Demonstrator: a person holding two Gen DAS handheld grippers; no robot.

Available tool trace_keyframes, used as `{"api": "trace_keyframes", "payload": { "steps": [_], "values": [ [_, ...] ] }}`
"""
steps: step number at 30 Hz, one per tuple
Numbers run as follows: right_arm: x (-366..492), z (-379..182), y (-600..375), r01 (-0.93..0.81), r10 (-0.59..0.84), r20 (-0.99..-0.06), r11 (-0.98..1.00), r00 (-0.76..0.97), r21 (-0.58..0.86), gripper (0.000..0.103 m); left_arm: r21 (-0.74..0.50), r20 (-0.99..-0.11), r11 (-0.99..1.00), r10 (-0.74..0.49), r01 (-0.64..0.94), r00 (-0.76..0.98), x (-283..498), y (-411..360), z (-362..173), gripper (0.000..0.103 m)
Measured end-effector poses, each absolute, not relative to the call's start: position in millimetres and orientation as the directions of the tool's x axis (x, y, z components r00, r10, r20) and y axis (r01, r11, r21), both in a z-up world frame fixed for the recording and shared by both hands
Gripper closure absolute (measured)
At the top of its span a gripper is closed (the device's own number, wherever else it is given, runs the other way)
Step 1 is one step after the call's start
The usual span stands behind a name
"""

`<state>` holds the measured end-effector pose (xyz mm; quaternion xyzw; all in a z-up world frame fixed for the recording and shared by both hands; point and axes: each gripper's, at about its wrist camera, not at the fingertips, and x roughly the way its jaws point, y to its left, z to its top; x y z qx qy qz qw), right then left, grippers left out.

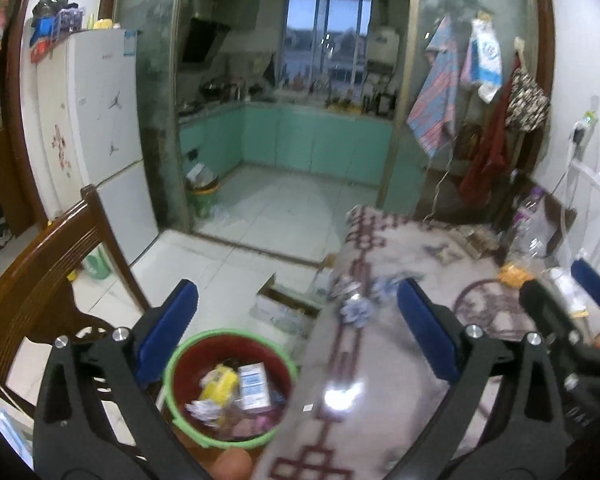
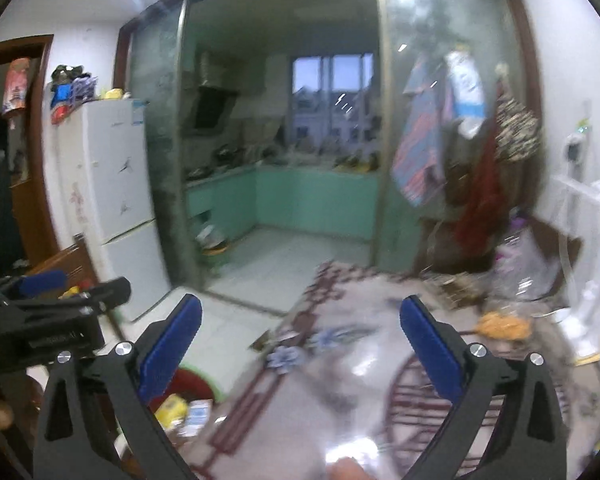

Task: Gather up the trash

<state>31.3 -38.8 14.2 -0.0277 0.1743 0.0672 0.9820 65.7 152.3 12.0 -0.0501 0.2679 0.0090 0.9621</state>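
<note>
Green-rimmed, the red bin (image 1: pixel 230 386) sits low beside the table (image 1: pixel 380 360), already holding a yellow packet (image 1: pixel 219 382) and a small carton (image 1: pixel 254 386). Left gripper (image 1: pixel 296 320) hangs over the bin's edge, jaws wide apart and empty; right gripper (image 2: pixel 300 330) is likewise spread with nothing held, over the patterned cloth. Crumpled blue-white wrappers (image 1: pixel 354 310) lie near the table edge (blurred, so their shape is uncertain). Best approach, I judge: lower squarely, straddle one wrapper, close firmly.
</note>
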Motion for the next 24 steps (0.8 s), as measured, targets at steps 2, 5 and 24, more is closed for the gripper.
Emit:
{"api": "trace_keyframes", "payload": {
  "steps": [2, 5, 24],
  "values": [
    [22, 17, -53, -0.135, 0.119, -0.335, 0.991, 0.935, -0.025, 0.007, -0.13, -0.497, 0.991, -0.031, -0.039, 0.867, 57, 138, 19, 0.005],
    [18, 21, -79, -0.162, 0.16, -0.377, 0.986, 0.912, 0.028, 0.007, -0.136, -0.484, 0.988, -0.004, -0.071, 0.875, 49, 117, 26, 0.005],
    [-17, 20, -145, -0.199, 0.187, -0.391, 0.98, 0.901, 0.01, 0.007, -0.116, -0.485, 0.974, 0.114, -0.194, 0.867, 18, 51, 27, 0.005]
  ]
}}
